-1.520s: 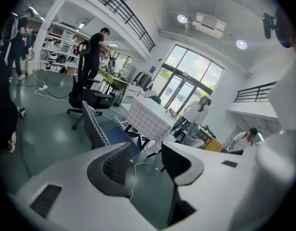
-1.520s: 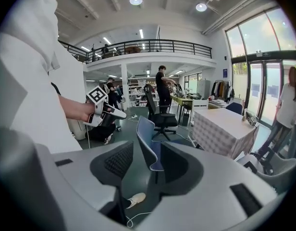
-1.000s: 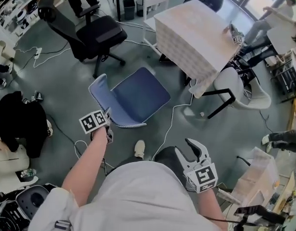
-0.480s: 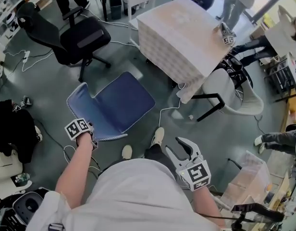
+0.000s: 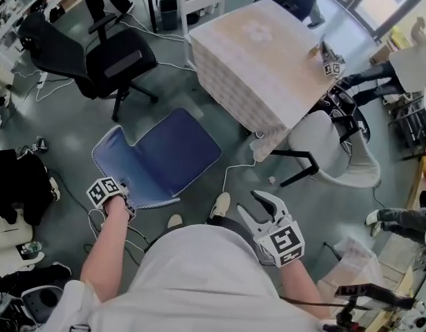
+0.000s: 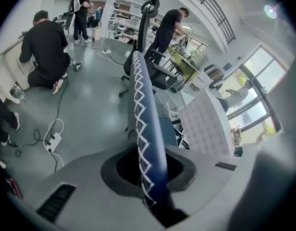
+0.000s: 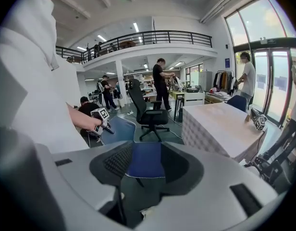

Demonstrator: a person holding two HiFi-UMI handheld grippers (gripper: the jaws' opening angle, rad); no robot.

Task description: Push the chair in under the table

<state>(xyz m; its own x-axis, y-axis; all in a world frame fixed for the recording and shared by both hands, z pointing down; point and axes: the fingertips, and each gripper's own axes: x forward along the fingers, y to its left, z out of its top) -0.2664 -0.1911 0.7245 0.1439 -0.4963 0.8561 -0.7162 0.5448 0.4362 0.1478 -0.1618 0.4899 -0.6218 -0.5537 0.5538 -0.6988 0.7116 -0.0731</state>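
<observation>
**A:** The left gripper (image 5: 127, 201) is closing round the top edge of the blue chair (image 5: 161, 154). The edge sits between the jaws with a gap either side, so it isn't pinched yet.

**B:** And the right gripper (image 5: 258, 209) hangs wide open with nothing in it. The chair's out on the floor, seat angled toward the table (image 5: 261, 54) corner, none of it underneath.

**A:** That's my worry. A one-handed push from one end of a thin backrest, and I reckon it swings askew or slips free.

**B:** Watch that white cable (image 5: 235, 166) between chair and table too. It looks ready to snag the base.
</observation>
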